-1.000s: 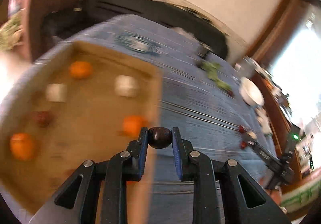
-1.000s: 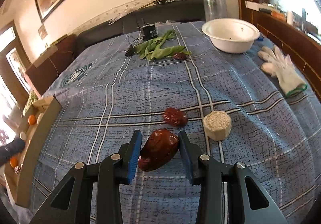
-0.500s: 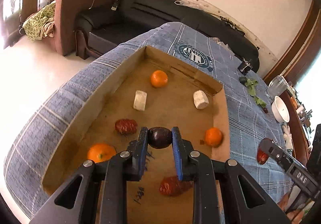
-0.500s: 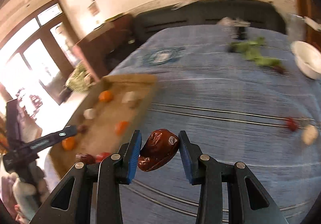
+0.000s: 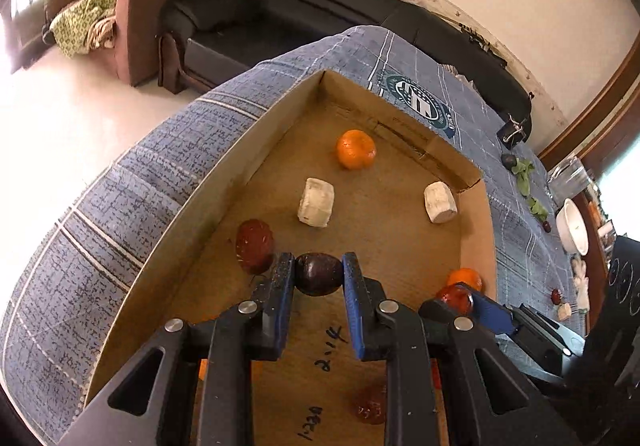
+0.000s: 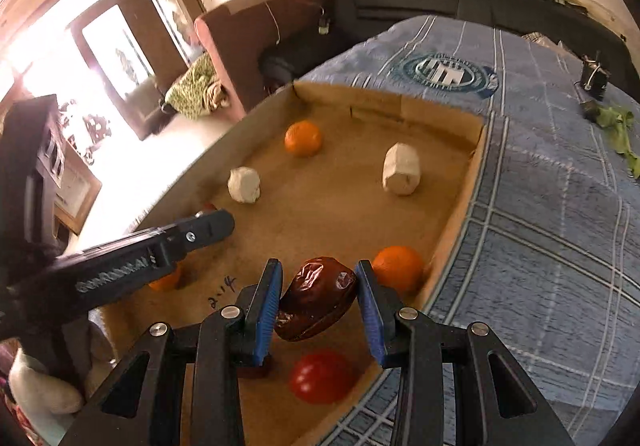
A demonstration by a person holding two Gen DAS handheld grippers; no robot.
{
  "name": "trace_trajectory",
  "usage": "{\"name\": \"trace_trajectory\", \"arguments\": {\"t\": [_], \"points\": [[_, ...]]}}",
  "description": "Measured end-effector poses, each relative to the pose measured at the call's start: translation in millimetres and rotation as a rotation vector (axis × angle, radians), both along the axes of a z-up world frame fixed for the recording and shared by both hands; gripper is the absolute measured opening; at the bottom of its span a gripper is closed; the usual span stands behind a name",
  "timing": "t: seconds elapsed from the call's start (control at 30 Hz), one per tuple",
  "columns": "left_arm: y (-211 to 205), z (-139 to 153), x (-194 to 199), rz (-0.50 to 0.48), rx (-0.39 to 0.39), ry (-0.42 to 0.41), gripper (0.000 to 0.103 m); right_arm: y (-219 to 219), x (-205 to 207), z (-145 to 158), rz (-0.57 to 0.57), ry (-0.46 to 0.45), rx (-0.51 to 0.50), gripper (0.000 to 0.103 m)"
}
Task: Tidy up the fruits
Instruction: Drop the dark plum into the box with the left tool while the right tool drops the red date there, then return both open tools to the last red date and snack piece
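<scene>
My left gripper [image 5: 319, 275] is shut on a dark round fruit [image 5: 319, 274] and holds it over the cardboard tray [image 5: 256, 134]. My right gripper [image 6: 319, 294] is shut on a wrinkled brown date [image 6: 318, 299] above the tray's near right part [image 6: 460, 214]. In the tray lie oranges [image 5: 356, 149] [image 6: 398, 268], two white chunks [image 5: 316, 203] [image 5: 440, 203], a red date [image 5: 255, 240] and a red round fruit [image 6: 322, 376]. The right gripper also shows in the left wrist view [image 5: 460, 300], and the left gripper's finger shows in the right wrist view [image 6: 200, 232].
The tray sits on a blue plaid cloth [image 6: 552, 246] at the table's edge. Further along the cloth lie green leaves [image 5: 524, 176], a white bowl [image 5: 574, 222], loose dates [image 5: 556, 296] and a white chunk [image 5: 565, 311]. A black sofa [image 5: 320, 2] stands behind.
Both grippers have swung from the open cloth to over the tray, each still holding its fruit. The right gripper has come in beside the left one.
</scene>
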State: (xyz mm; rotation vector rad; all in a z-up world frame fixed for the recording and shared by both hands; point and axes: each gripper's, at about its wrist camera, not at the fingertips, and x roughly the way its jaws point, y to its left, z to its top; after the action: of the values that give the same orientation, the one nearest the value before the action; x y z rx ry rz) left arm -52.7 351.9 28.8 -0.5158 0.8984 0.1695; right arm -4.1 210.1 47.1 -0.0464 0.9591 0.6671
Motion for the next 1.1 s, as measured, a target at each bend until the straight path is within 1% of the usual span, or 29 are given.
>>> {"name": "trace_trajectory", "arguments": {"t": [0.17, 0.23, 0.3, 0.37, 0.43, 0.5, 0.57, 0.63, 0.7, 0.73, 0.83, 0.9, 0.97, 1.03, 1.1], "points": [[7.5, 3.3, -8.0, 0.021, -0.051, -0.025, 0.025, 9.7, 0.9, -3.0, 0.011, -0.019, -0.028, 0.042], [7.7, 8.9, -12.8, 0.026, -0.055, -0.043, 0.031, 10.6, 2.1, -3.0, 0.015, -0.021, -0.032, 0.042], [7.1, 16.5, -18.9, 0.030, -0.055, -0.065, 0.040, 10.6, 1.9, -1.6, 0.013, -0.028, -0.032, 0.043], [5.6, 25.3, -24.7, 0.036, -0.047, -0.086, 0.044, 8.1, -1.1, 3.4, 0.009, -0.039, -0.022, 0.044], [3.1, 33.2, -30.1, 0.042, -0.027, -0.099, 0.053, 0.4, -5.1, 10.8, -0.001, -0.050, -0.001, 0.047], [0.8, 41.3, -36.2, 0.058, -0.004, -0.113, 0.075, -11.7, -10.2, 18.2, -0.024, -0.059, 0.027, 0.054], [-4.9, 49.2, -42.6, 0.078, 0.033, -0.135, 0.085, -26.5, -14.4, 24.6, -0.052, -0.061, 0.057, 0.055], [-12.5, 55.5, -48.5, 0.084, 0.057, -0.153, 0.086, -41.6, -18.4, 29.5, -0.083, -0.060, 0.082, 0.055], [-25.1, 58.9, -50.6, 0.044, 0.058, -0.165, 0.086, -59.5, -23.3, 32.3, -0.118, -0.058, 0.102, 0.056], [-32.3, 60.3, -50.7, 0.030, 0.073, -0.158, 0.086, -69.3, -25.7, 33.0, -0.140, -0.059, 0.108, 0.057], [-62.3, 65.8, -48.8, 0.004, 0.191, -0.130, 0.086, -93.4, -32.5, 33.3, -0.202, -0.058, 0.119, 0.058], [-84.3, 69.9, -49.5, -0.021, 0.282, -0.140, 0.086, -111.6, -35.6, 30.7, -0.248, -0.043, 0.139, 0.058], [-101.7, 72.5, -49.9, -0.050, 0.341, -0.147, 0.086, -129.1, -37.9, 28.5, -0.292, -0.028, 0.159, 0.058], [-115.5, 73.1, -50.6, -0.082, 0.356, -0.151, 0.086, -145.9, -40.6, 26.4, -0.332, -0.016, 0.174, 0.058], [-123.7, 72.1, -52.4, -0.112, 0.348, -0.146, 0.085, -157.5, -43.4, 25.5, -0.361, -0.015, 0.174, 0.059]]}}
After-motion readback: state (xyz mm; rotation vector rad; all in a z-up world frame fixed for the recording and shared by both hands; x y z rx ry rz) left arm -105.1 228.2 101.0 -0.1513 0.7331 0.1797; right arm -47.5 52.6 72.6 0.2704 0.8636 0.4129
